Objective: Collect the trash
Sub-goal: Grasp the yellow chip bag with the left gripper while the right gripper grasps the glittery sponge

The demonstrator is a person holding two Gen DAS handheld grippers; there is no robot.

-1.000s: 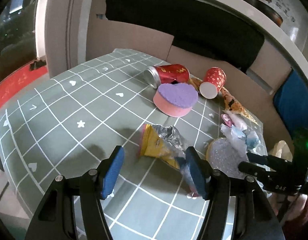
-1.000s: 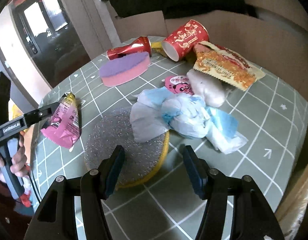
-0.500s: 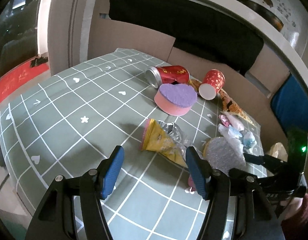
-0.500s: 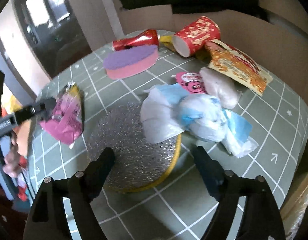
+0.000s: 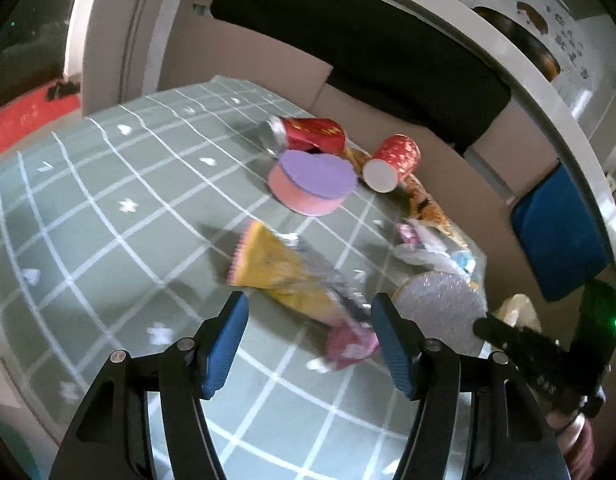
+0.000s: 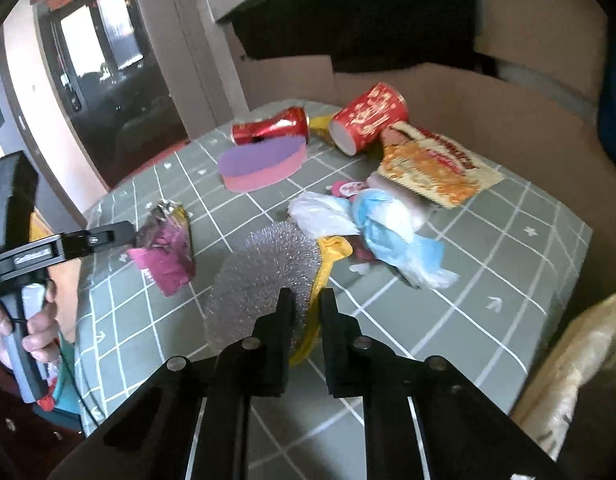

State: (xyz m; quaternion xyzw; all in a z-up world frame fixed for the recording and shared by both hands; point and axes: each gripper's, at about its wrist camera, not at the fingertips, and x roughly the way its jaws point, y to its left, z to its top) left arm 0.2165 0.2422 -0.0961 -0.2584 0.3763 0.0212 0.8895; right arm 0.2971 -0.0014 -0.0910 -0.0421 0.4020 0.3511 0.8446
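Observation:
A yellow and pink snack wrapper [image 5: 291,276] lies on the green checked table [image 5: 107,200], just ahead of my open, empty left gripper [image 5: 308,340]. It also shows in the right wrist view [image 6: 167,248], beside the left gripper's fingertip. My right gripper [image 6: 305,304] is shut on the near edge of a silver and yellow scouring pad [image 6: 263,268] and lifts that edge. The pad also shows in the left wrist view [image 5: 440,312]. Crumpled white and blue plastic [image 6: 380,224] lies just beyond the pad.
Further back lie a pink and purple sponge [image 6: 259,164], a crushed red can [image 6: 271,130], a red paper cup [image 6: 368,118] and an orange noodle packet [image 6: 432,168]. Cardboard walls [image 6: 488,96] stand behind the table. A pale bag [image 6: 580,360] sits at the right.
My right gripper has closed on the scouring pad's near edge and tilted it up. My left gripper has pulled back from the snack wrapper, still open.

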